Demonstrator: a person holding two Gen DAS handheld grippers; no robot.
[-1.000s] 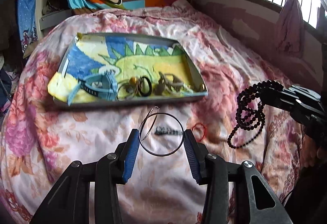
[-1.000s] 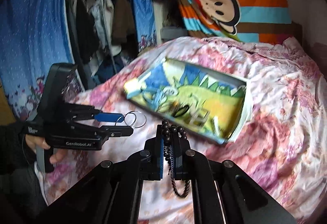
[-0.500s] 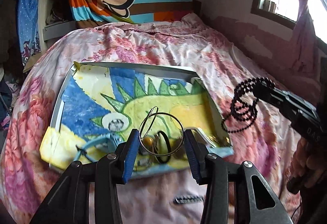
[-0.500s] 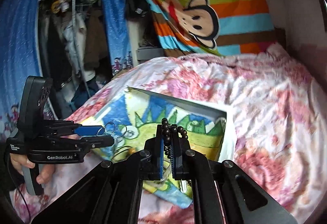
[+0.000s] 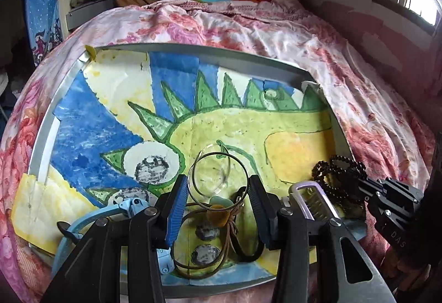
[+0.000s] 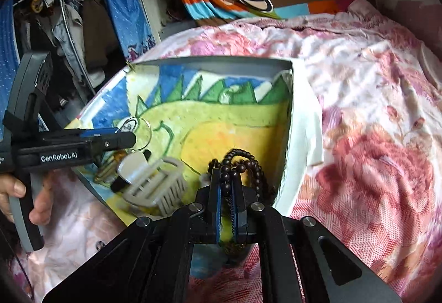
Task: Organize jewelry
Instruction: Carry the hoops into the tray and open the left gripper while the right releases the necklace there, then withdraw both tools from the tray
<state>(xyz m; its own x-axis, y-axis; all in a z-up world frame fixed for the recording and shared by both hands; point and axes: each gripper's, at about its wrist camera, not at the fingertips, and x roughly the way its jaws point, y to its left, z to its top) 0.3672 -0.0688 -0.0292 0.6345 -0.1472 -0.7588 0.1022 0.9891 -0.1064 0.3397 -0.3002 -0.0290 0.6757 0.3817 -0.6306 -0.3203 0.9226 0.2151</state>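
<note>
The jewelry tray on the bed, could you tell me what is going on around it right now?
A person with a gripper in each hand is sorting jewelry into the tray. The left gripper holds thin wire hoops between its fingers above the tray. The right gripper is shut on a dark bead necklace at the tray's near corner. A blue watch and cord bracelets already lie inside.

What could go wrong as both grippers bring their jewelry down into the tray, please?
The thin hoop rings sit between widely spread fingers of the left gripper, so they may slip out. The bead necklace in the right gripper may snag the hair claw below.
</note>
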